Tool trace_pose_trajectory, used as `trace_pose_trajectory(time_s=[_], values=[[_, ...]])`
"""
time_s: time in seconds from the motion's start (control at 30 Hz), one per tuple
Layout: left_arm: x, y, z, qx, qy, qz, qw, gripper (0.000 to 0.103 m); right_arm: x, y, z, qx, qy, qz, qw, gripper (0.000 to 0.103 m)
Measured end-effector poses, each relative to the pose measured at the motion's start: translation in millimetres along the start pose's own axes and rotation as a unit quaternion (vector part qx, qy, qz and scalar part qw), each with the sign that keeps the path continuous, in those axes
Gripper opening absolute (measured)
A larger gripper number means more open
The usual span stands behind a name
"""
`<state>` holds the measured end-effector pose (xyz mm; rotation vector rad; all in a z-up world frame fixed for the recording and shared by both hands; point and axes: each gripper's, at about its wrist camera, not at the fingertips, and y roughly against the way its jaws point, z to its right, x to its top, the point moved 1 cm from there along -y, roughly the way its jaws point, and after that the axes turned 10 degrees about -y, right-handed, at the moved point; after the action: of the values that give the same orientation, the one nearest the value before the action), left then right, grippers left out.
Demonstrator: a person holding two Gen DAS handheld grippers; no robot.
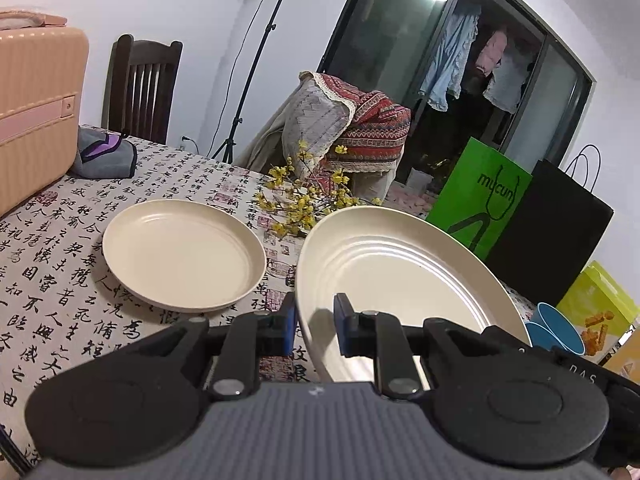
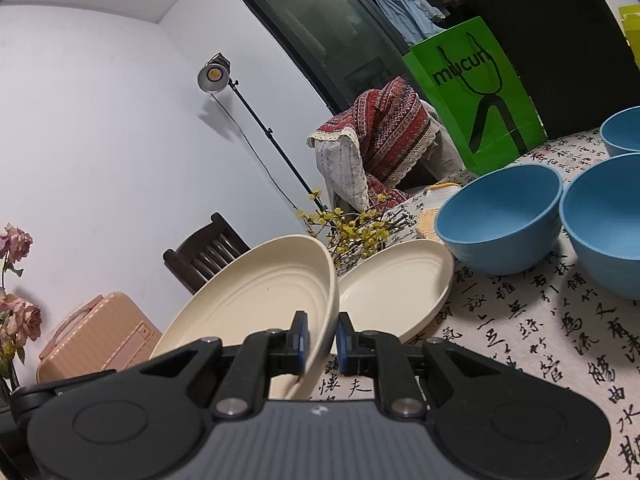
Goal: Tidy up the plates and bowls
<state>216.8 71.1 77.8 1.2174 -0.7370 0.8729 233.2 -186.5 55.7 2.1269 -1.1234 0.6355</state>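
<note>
- Grips the near rim of the raised plate point(image 1: 400, 276) with the left gripper point(image 1: 316, 320), clamped shut with one blue pad inside the rim and one outside.
- Holds that plate tilted, just right of the flat plate point(image 1: 184, 256) lying on the tablecloth point(image 1: 60, 280), with yellow flower sprigs point(image 1: 304, 196) close behind at the far side.
- Pinches the edge of the tilted plate point(image 2: 256, 292) with the right gripper point(image 2: 320, 332) in the same way, closed on the rim and lifted at the left of that view.
- Leaves a further plate point(image 2: 394, 280) just beyond and to the right, and blue bowls point(image 2: 500, 224) farther right on the table.
- Cannot tell whether the plates in the two views are the same ones.
- Looks like mid-carry, probably toward stacking plate on plate.
- Risks a slip: a narrow pinch on a smooth rim, with nearly all the weight hanging far from the pads, so a quick swing could twist the plate loose.
- Risks a rim-to-rim knock when lowering at this tilt onto the plate below, enough to push it along the cloth.
- Risks sweeping the sprigs with the far edge if carried too far back.
- Risks an off-centre stack if released before levelling.
</note>
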Motion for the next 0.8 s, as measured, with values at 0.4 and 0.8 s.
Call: trace_pose_trajectory(time_s=[0.4, 0.8], values=[[-6.3, 10.4, 8.6, -0.01, -0.003, 0.004, 0.9999, 0.02, -3.3, 21.5, 3.0, -0.002, 0.0, 0.009, 1.0, 0.014], [-14.1, 24.0, 12.9, -0.015, -0.004, 0.008, 0.9998, 0.02, -6.4, 39.5, 5.0, -0.001, -0.001, 0.014, 1.0, 0.014]])
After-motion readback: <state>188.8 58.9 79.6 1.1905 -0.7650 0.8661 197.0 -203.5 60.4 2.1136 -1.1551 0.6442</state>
